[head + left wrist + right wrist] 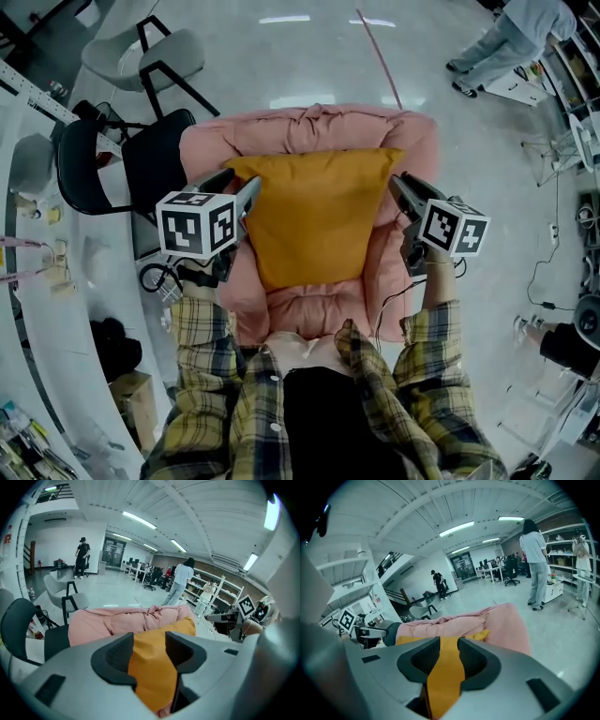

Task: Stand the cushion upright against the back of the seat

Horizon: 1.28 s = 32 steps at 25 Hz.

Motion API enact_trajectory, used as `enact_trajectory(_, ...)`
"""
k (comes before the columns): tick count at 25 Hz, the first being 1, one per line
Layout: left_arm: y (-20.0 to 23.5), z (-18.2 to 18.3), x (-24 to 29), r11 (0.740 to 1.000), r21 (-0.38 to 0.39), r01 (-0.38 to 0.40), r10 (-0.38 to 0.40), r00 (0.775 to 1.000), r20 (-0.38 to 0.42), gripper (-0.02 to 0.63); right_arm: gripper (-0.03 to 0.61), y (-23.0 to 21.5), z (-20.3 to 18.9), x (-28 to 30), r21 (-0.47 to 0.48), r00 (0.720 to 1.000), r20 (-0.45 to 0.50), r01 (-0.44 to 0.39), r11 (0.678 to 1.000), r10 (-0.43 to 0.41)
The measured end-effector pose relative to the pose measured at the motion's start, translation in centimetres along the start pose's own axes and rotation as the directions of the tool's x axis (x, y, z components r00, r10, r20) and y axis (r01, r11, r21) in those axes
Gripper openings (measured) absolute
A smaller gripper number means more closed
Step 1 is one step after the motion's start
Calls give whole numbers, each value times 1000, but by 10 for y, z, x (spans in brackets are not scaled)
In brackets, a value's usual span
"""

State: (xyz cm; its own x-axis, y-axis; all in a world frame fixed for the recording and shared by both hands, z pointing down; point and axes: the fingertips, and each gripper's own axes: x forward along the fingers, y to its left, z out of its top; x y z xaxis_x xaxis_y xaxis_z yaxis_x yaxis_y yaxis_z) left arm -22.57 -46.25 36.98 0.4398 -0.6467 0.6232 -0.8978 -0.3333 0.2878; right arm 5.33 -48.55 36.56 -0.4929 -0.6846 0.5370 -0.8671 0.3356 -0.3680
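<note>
Head view: one orange cushion [314, 211] inside one pink padded seat [417, 141], gripped from both sides.
The left gripper [251, 190] is clamped on the cushion's left edge and the right gripper [397, 185] on its right edge, with fabric pinched between each pair of jaws. The cushion's top edge reaches the seat's back roll. One black chair [94, 169] stands just beside the seat's left arm, and bare floor [309, 56] lies beyond the back.
</note>
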Motion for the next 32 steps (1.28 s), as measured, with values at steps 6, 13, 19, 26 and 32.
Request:
enact_trajectory(6, -56, -3, -20, 997, 13, 77, -78, 994, 80, 111, 135, 52, 1, -30, -31, 987, 86, -137, 990, 139)
enact_trajectory(13, -150, -33, -68, 981, 82, 177, -186, 976, 117, 45, 90, 107, -24, -108, -154, 964, 157, -191, 969, 215)
enact_trajectory(19, -231, -62, -117, 961, 146, 237, -261, 948, 180, 7, 40, 145, -54, -189, -244, 937, 224, -213, 946, 269)
enact_trajectory(26, -318, -103, -189, 924, 194, 330, -372, 894, 250, 5, 31, 188, -97, -291, -347, 906, 250, -244, 905, 340)
enact_trajectory(32, -345, -148, -223, 915, 210, 345, -386, 900, 203, 5, 29, 215, -135, -335, -365, 898, 240, -267, 892, 367)
